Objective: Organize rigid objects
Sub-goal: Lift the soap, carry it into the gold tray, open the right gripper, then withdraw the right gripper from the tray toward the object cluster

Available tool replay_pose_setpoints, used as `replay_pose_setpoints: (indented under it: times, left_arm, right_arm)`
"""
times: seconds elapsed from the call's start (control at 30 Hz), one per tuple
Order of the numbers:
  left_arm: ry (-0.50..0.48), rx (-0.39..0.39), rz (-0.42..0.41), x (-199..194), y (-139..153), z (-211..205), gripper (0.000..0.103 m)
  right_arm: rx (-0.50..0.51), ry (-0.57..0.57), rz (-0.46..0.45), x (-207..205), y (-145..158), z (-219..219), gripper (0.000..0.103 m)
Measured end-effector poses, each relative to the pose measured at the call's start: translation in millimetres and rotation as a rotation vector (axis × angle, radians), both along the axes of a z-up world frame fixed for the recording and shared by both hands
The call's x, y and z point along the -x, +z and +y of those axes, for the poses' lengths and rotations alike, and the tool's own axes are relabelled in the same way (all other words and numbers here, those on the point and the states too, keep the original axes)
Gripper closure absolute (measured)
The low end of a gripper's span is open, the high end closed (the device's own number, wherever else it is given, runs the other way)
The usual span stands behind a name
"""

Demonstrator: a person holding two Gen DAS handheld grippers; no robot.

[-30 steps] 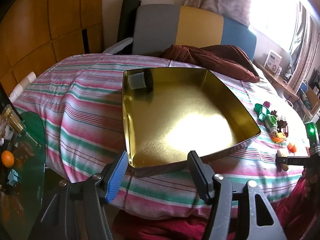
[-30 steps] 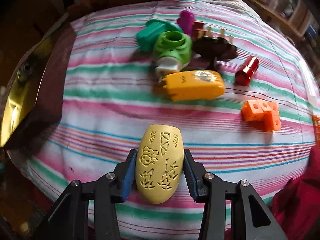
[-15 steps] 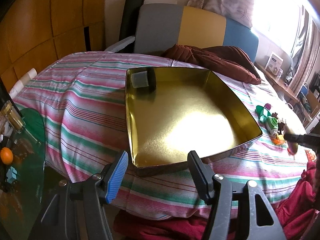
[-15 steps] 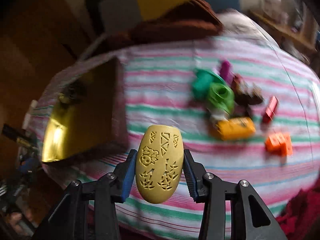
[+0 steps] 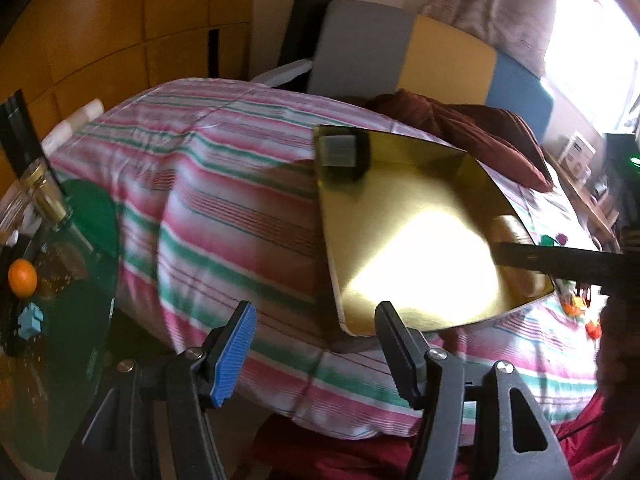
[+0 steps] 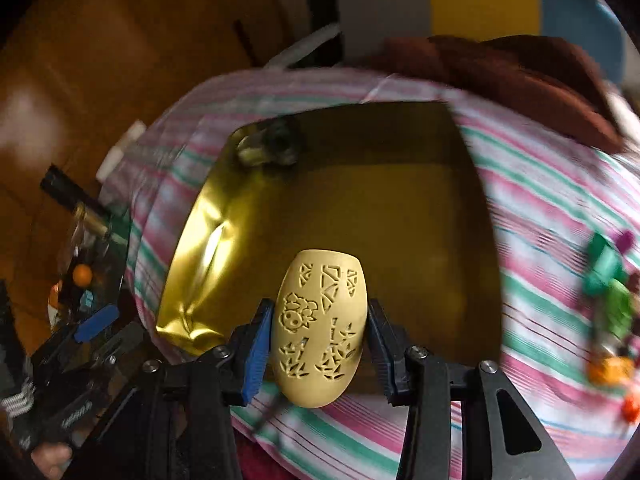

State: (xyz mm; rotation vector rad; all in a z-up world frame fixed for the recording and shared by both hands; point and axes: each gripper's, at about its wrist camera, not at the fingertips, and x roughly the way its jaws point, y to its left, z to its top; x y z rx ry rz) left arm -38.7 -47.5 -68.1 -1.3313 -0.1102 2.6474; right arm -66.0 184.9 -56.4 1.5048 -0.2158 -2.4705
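A yellow oval piece (image 6: 320, 332) with cut-out patterns sits between the pads of my right gripper (image 6: 319, 312), which is shut on it. It hangs over the near part of the gold tray (image 6: 360, 200). In the left wrist view that gripper reaches in as a dark bar (image 5: 560, 262) over the tray's right edge (image 5: 516, 204). A small grey cube (image 5: 339, 152) lies in the tray's far left corner. My left gripper (image 5: 312, 320) is open and holds nothing, just before the tray's near corner. Blurred toys (image 6: 612, 300) lie in a pile right of the tray.
The tray rests on a pink, green and white striped bedspread (image 5: 240, 208). A brown cushion (image 5: 488, 132) lies behind it, before a grey, yellow and blue backrest (image 5: 440, 52). At the left stands a glass side table (image 5: 88, 264) with an orange (image 5: 22, 277) and a bottle (image 5: 44, 192).
My right gripper has carried the yellow piece left from beside the toy pile to over the tray. The left gripper has drifted left, so the tray now sits further right in its view.
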Motion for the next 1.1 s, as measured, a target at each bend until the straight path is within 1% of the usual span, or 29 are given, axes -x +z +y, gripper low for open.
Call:
replay_pose_setpoints:
  times: [0.13,0.23,0.4,0.5,0.53,0.6,0.67,1.0,1.1]
  left_arm:
    - [0.025,0.026,0.017,2.6,-0.5,-7.8,0.041]
    - [0.034,0.017,0.004,6.7,-4.2,-13.0,0.041]
    - [0.044,0.015,-0.006,9.3,-9.1,-19.3,0.041]
    - [0.050,-0.010,-0.026,13.7,-11.5,-23.6,0.041]
    - [0.052,-0.008,-0.026,13.7,-12.0,-24.4,0.041]
    - [0.055,0.005,-0.024,14.1,-12.8,-24.8,0.041]
    - [0.056,-0.009,-0.029,15.2,-13.6,-26.4,0.041]
    - [0.060,0.010,-0.022,11.3,-11.7,-23.3,0.041]
    - [0.057,0.015,-0.013,8.4,-6.4,-21.0,0.041]
  right_arm:
    - [-0.001,0.035,-0.047,46.3,-19.3,-41.5,0.058]
    - [-0.009,0.046,-0.062,74.5,-26.7,-66.1,0.058]
    - [-0.016,0.015,-0.091,114.2,-36.5,-93.0,0.058]
    - [0.018,-0.028,-0.108,134.7,-43.3,-100.3,0.057]
    - [0.052,-0.034,-0.120,142.2,-47.1,-102.2,0.055]
    - [0.099,-0.055,-0.137,148.5,-51.1,-100.8,0.056]
    - [0.118,-0.068,-0.132,148.7,-52.1,-99.1,0.056]
    - [0.102,-0.019,-0.081,123.4,-40.6,-96.9,0.055]
    - [0.091,-0.018,-0.052,113.6,-32.4,-91.4,0.047]
